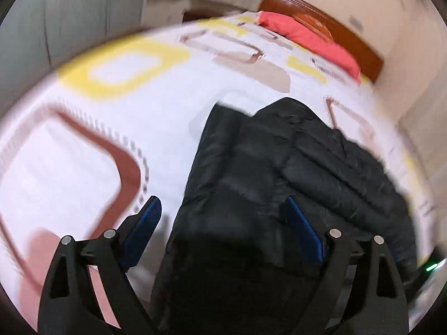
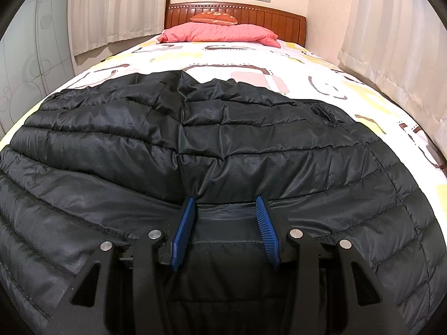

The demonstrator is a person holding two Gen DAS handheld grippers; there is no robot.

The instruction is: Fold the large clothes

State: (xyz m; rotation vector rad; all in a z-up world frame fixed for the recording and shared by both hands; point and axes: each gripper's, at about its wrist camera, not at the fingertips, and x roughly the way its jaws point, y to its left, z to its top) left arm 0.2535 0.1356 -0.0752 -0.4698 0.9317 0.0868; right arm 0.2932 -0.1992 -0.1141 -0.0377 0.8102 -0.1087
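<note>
right wrist view: right gripper point(image 2: 225, 209) clenched on jacket point(image 2: 223, 139) fold, pinning it to the bed point(image 2: 321, 64).
left gripper point(image 1: 223, 223) released, jaws wide over jacket edge, likely free to regrasp.

Each claw, left claw point(image 1: 220, 220) and right claw point(image 2: 226, 217), has a black angular frame with triangular cut-outs (two round silver pins per side) and ribbed blue fingers point(image 2: 184, 234).
</note>
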